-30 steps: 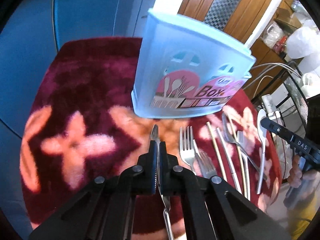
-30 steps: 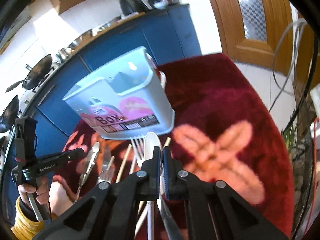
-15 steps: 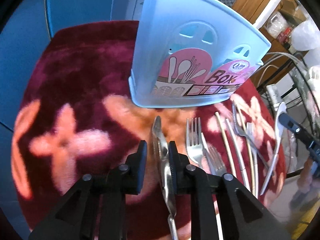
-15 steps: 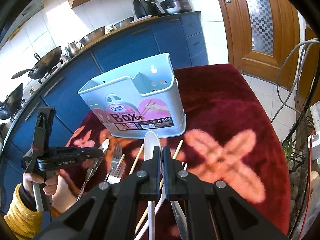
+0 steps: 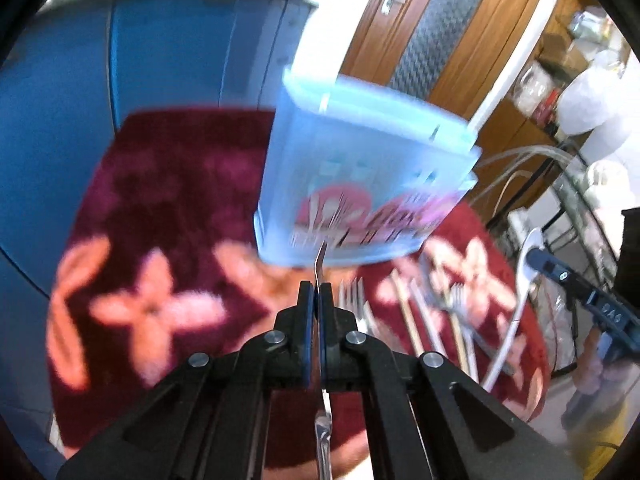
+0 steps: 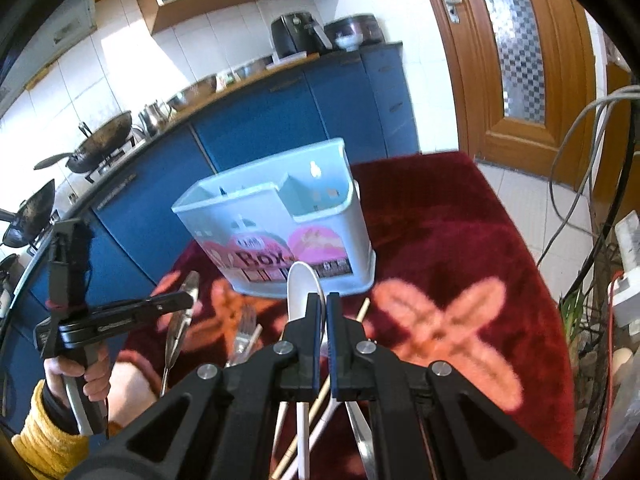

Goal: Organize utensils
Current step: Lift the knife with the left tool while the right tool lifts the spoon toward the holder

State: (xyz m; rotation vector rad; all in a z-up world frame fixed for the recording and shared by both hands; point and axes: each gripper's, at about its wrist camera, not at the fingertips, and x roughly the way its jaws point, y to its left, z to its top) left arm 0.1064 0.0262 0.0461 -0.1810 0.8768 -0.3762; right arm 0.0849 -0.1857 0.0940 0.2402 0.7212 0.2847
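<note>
Right hand-held gripper (image 6: 323, 304) clamps white spoon (image 6: 301, 286) before blue utensil box (image 6: 280, 220) on red floral surface (image 6: 460, 248); left hand-held gripper (image 6: 188, 300) grips metal knife (image 6: 180, 320).

dark red flowered rug (image 6: 460, 240) under pale blue utensil box (image 6: 280, 224), forks (image 6: 244, 332), chopsticks (image 5: 406, 316)

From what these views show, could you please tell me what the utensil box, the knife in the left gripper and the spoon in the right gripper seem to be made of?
Utensil box: pale blue, slightly translucent moulded plastic, with cut-out vents and a printed label.
Knife: apparently polished steel; thin, silvery, reflective.
Spoon: matte opaque white, probably plastic or melamine, possibly ceramic.
</note>
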